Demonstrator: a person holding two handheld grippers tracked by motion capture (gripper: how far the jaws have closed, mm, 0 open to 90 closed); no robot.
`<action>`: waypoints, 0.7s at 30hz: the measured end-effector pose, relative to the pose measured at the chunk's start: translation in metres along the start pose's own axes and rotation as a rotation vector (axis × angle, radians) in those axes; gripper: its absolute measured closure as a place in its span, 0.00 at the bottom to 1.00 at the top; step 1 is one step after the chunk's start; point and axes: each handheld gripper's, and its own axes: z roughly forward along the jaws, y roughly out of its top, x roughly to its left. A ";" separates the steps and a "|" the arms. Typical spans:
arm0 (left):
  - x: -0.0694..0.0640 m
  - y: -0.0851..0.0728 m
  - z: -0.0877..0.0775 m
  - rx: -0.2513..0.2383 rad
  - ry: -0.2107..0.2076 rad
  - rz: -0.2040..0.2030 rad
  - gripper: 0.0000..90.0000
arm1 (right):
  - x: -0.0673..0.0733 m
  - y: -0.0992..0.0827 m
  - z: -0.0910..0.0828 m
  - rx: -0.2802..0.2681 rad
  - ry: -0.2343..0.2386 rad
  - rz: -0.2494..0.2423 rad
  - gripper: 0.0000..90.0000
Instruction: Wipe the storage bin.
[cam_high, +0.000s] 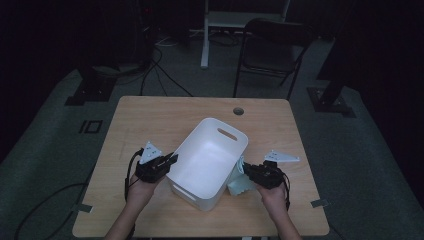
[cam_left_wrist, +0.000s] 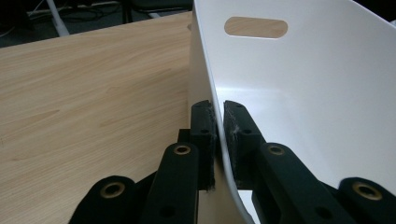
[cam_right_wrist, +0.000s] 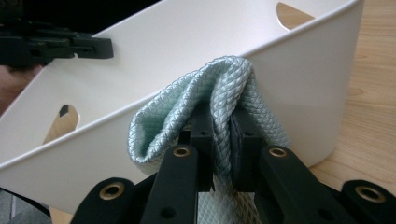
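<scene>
High view: we see a wooden table (cam_high: 150, 115) with a white plastic bin (cam_high: 207, 160) near the middle of its near half, tilted so that its open mouth leans toward the far right corner. Our left gripper (cam_high: 170, 161) pinches the bin's left wall at the rim, and our right gripper (cam_high: 246, 169) sits just beside the bin's right wall, close to the table's right edge, pinching a pale green cloth (cam_high: 239, 184) that hangs down onto the tabletop. The bin looks empty: we see only bare white floor and walls, with an oval handle slot (cam_high: 227, 134) in the far wall. Left gripper view: the two black jaws are pressed together on the thin bin wall (cam_left_wrist: 205, 70), one pad outside and one inside, and the interior beyond them is bare. Right gripper view: the jaws are pressed together on a bunched fold of the cloth (cam_right_wrist: 219, 88), whose quilted weave bulges above the pads and rests against the outside of the bin wall (cam_right_wrist: 299, 79); the left gripper (cam_right_wrist: 93, 46) shows across the bin, on the opposite rim. To do this step well, we judge that the left grip should hold the bin steady, while the right gripper lifts the cloth clear of the rim before carrying it over the opening, so that the trailing end does not snag on the edge or drag the bin along the table.
</scene>
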 end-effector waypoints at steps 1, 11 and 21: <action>0.000 0.000 0.000 0.000 0.000 0.002 0.92 | 0.000 -0.001 0.001 0.007 -0.007 -0.002 0.91; -0.002 0.000 0.001 0.000 0.007 0.009 0.92 | -0.009 -0.010 0.009 0.034 -0.025 0.031 0.91; -0.003 0.000 0.001 0.000 0.012 0.007 0.92 | -0.020 -0.019 0.017 0.070 -0.041 0.066 0.91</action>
